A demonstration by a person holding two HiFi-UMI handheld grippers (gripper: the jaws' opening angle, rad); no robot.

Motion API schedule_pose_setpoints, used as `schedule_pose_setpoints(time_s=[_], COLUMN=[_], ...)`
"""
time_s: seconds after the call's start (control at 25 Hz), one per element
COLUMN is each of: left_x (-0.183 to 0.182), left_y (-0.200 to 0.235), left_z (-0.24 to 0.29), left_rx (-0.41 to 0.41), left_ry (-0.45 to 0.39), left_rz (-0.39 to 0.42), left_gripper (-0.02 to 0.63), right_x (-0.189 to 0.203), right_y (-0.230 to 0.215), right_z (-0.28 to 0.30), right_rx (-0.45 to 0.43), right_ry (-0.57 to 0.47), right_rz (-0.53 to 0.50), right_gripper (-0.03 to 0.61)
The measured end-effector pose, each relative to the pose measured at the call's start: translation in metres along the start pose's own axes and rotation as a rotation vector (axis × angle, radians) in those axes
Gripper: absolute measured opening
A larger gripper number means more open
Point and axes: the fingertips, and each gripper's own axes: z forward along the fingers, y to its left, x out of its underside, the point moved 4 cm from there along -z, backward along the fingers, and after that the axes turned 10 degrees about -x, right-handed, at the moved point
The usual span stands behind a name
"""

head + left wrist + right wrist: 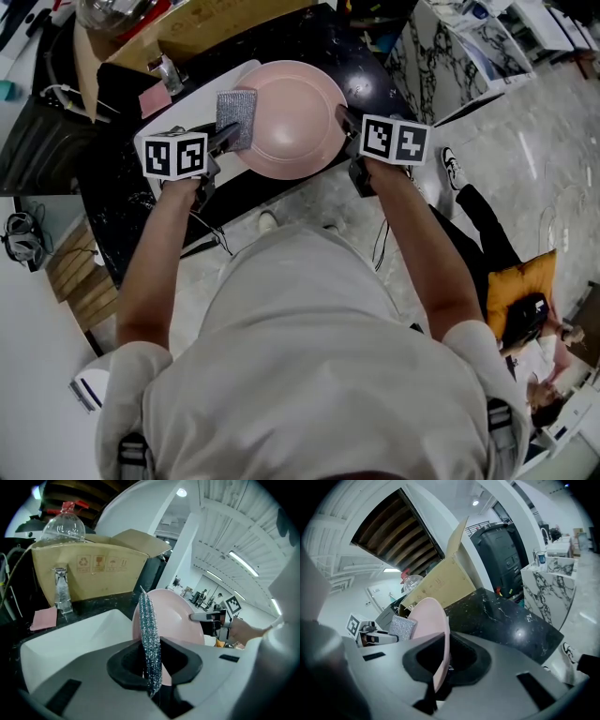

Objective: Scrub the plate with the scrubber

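The plate [291, 117] is held up over the near edge of the dark worktop [309, 37]. Its right rim is clamped in the jaws of the right gripper [347, 124], and its pink face is turned upward and tilted. The scrubber [236, 117], a silver mesh pad, is pinched by its lower edge in the jaws of the left gripper [227, 141]. It stands upright at the plate's left rim. Contact with the plate looks likely, but it cannot be confirmed from any view. For the scrubbing to be done well, the pad's flat side rather than its thin edge should probably be pressed to the plate. It should then be drawn across the face in overlapping strokes, from the left rim towards the middle. The plate should be kept rigid by a firm hold on the opposite rim, since a sideways push could lever it out of a rim-only grip. Both forearms are stretched forward and slightly inward. The grippers are held level with each other, facing across the plate, left on the left side and right on the right.
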Motion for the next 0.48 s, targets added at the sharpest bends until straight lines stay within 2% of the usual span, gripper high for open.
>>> schedule_pose_setpoints(time_s=[0.08,0.24,0.48], left_x=[-0.004,-0.007,0.005], left_y=[-0.009,-0.054,-0.108], left_z=[-0.003,0.004,0.034], left_rx=[0.025,0.146,0.271], left_ry=[-0.019,-0.025,0.03], left_rz=[-0.01,-0.003,0.022], left_gripper=[0.067,0.067,0.067], right_x=[0.0,-0.002,0.0], right_y=[-0.001,-0.001,0.004], right_z=[0.001,0.004,0.01], right_rx=[0.0,-0.008,-0.017], right_ry=[-0.002,-0.012,-0.011], right_rz=[0.008,0.025,0.02], right_gripper=[0.025,0.023,0.023])
